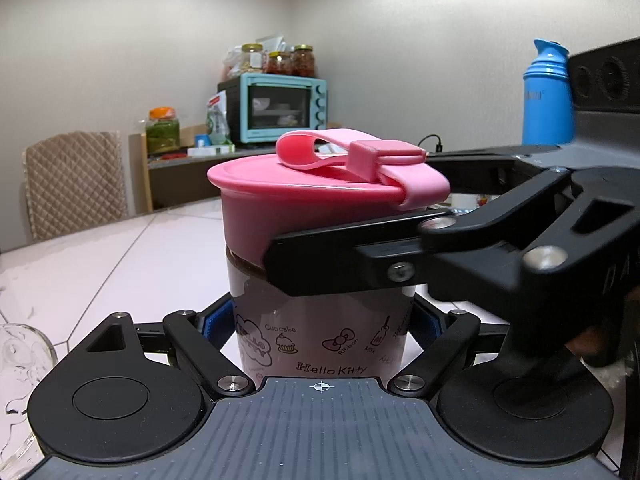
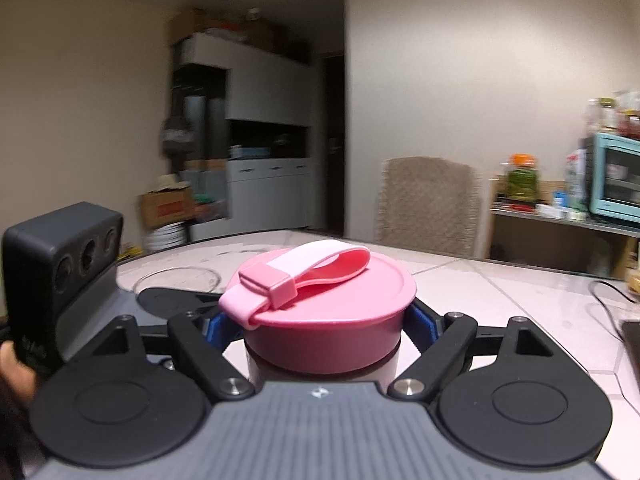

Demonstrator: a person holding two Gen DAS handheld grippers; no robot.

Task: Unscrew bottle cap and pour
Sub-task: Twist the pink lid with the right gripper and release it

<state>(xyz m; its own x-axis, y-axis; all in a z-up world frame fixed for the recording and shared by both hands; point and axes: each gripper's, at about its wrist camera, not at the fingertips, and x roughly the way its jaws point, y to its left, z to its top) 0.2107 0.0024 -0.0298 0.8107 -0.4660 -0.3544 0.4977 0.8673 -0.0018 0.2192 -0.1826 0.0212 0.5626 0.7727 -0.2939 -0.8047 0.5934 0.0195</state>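
Note:
A Hello Kitty bottle [image 1: 320, 340] with a clear printed body stands upright on the table. Its pink screw cap [image 1: 296, 208] has a pink carry strap [image 1: 344, 156] on top. My left gripper [image 1: 320, 320] is shut on the bottle's body, blue pads on both sides. My right gripper [image 2: 324, 324] is shut on the pink cap [image 2: 332, 320], one blue pad on each side of it. In the left wrist view the right gripper's black finger [image 1: 344, 264] crosses in front of the cap from the right.
A glass vessel [image 1: 20, 360] stands at the left edge. A blue flask [image 1: 546, 96] stands at the back right. Beyond the table are a padded chair [image 1: 74, 184] and a shelf with a teal oven [image 1: 280, 108]. A cable [image 2: 608, 292] lies at right.

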